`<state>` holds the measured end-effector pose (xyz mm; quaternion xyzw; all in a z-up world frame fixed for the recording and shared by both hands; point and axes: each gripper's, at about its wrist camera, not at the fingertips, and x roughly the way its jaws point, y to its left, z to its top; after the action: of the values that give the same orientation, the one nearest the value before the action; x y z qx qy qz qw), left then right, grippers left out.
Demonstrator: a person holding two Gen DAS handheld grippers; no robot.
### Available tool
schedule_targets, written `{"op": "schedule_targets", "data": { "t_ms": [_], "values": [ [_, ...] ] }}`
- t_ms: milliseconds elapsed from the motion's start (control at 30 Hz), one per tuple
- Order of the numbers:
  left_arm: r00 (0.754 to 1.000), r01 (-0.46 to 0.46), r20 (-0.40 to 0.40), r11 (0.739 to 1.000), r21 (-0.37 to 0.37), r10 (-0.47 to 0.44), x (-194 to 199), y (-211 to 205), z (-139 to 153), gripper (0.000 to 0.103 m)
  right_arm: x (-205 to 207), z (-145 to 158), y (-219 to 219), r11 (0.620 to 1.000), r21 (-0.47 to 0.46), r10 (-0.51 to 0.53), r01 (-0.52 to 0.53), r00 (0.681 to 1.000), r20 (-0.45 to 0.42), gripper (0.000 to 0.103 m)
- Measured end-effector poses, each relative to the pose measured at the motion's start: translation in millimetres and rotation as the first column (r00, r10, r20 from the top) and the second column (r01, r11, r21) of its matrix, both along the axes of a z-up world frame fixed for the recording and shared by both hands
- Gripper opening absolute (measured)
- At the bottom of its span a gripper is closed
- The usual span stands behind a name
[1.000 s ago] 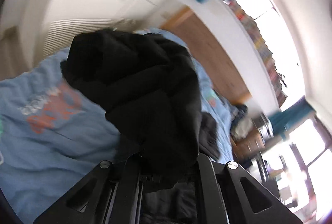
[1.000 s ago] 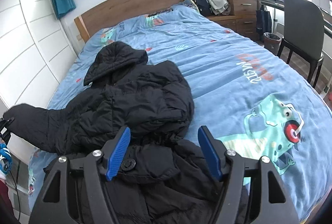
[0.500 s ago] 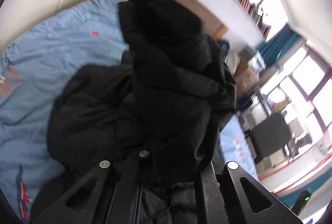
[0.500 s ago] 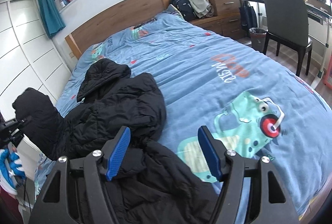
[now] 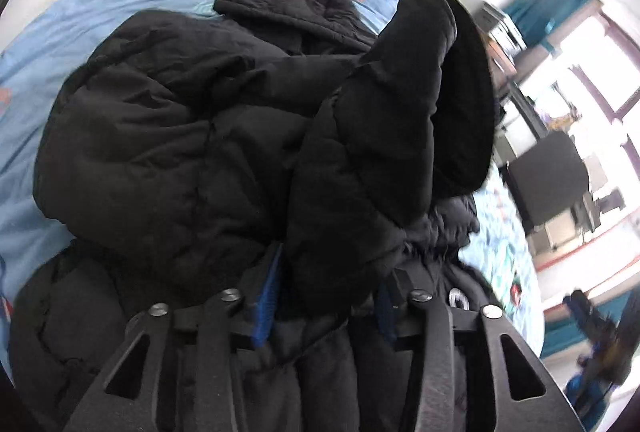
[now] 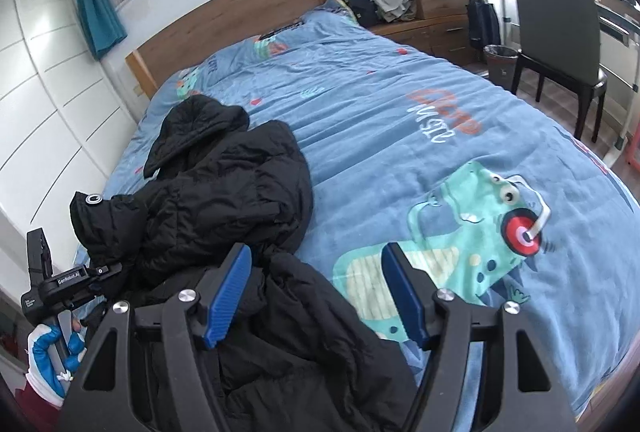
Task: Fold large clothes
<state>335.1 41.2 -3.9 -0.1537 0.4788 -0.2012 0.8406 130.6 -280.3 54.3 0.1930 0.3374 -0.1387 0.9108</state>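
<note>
A large black puffer jacket (image 6: 224, 200) lies crumpled on the left side of the blue bed (image 6: 400, 136), hood toward the headboard. My left gripper (image 5: 326, 296) is shut on a sleeve (image 5: 384, 160) of the jacket and holds it up over the jacket body (image 5: 168, 136). It also shows in the right wrist view (image 6: 96, 272), at the bed's left edge, with the sleeve end bunched above it. My right gripper (image 6: 316, 292) is open and empty, hovering over the jacket's near hem (image 6: 288, 352).
A wooden headboard (image 6: 224, 20) and white wardrobe doors (image 6: 44, 92) bound the bed at the far and left sides. A dark chair (image 6: 556, 44), a desk and a wooden dresser (image 6: 432, 0) stand to the right. The right half of the bedspread carries a cartoon print (image 6: 460, 232).
My left gripper has swung the held sleeve from out beside the bed in toward and over the jacket body. My right gripper stays open in about the same place.
</note>
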Motion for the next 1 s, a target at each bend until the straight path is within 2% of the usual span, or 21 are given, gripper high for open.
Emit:
{"op": "schedule_targets", "data": {
  "t_ms": [33, 167, 333, 433, 533, 633, 700, 767, 900, 1000],
  "values": [
    [1.0, 0.019, 0.011, 1.0, 0.008, -0.019, -4, 0, 3, 0.052, 4, 0, 5, 1.0, -0.007, 0.015, -0.015, 1.0, -0.004, 0.067],
    [0.996, 0.067, 0.066, 0.997, -0.026, -0.066, -23, 7, 22, 0.061, 27, 2, 35, 0.994, -0.043, 0.1, -0.101, 0.995, -0.021, 0.067],
    [0.993, 0.007, 0.119, 1.0, 0.006, -0.007, -10, 40, 44, 0.067, 66, 14, 87, 0.971, -0.083, 0.224, -0.224, 0.975, -0.011, 0.067],
    [0.99, -0.058, 0.135, 0.995, 0.076, 0.047, 10, 60, 43, 0.067, 94, 26, 125, 0.945, -0.111, 0.31, -0.308, 0.951, 0.002, 0.067],
    [0.987, -0.105, 0.131, 0.99, 0.095, 0.092, 38, 73, 36, 0.067, 127, 36, 168, 0.904, -0.139, 0.41, -0.404, 0.912, 0.014, 0.067],
    [0.986, -0.131, 0.121, 0.986, 0.108, 0.118, 54, 80, 27, 0.067, 159, 33, 212, 0.853, -0.157, 0.504, -0.497, 0.864, 0.005, 0.067],
    [0.986, -0.138, 0.109, 0.983, 0.123, 0.125, 62, 86, 16, 0.067, 177, 22, 231, 0.827, -0.138, 0.55, -0.545, 0.835, 0.0, 0.067],
    [0.988, -0.137, 0.089, 0.978, 0.155, 0.125, 67, 90, -1, 0.068, 190, 3, 241, 0.813, -0.116, 0.573, -0.571, 0.82, -0.023, 0.067],
    [0.994, -0.111, 0.038, 0.966, 0.233, 0.104, 69, 98, -41, 0.072, 211, -59, 234, 0.823, -0.113, 0.54, -0.556, 0.829, -0.145, 0.067],
    [0.995, -0.096, 0.023, 0.958, 0.271, 0.094, 70, 105, -68, 0.073, 216, -98, 222, 0.822, -0.098, 0.536, -0.562, 0.819, -0.202, 0.067]
  ]
}}
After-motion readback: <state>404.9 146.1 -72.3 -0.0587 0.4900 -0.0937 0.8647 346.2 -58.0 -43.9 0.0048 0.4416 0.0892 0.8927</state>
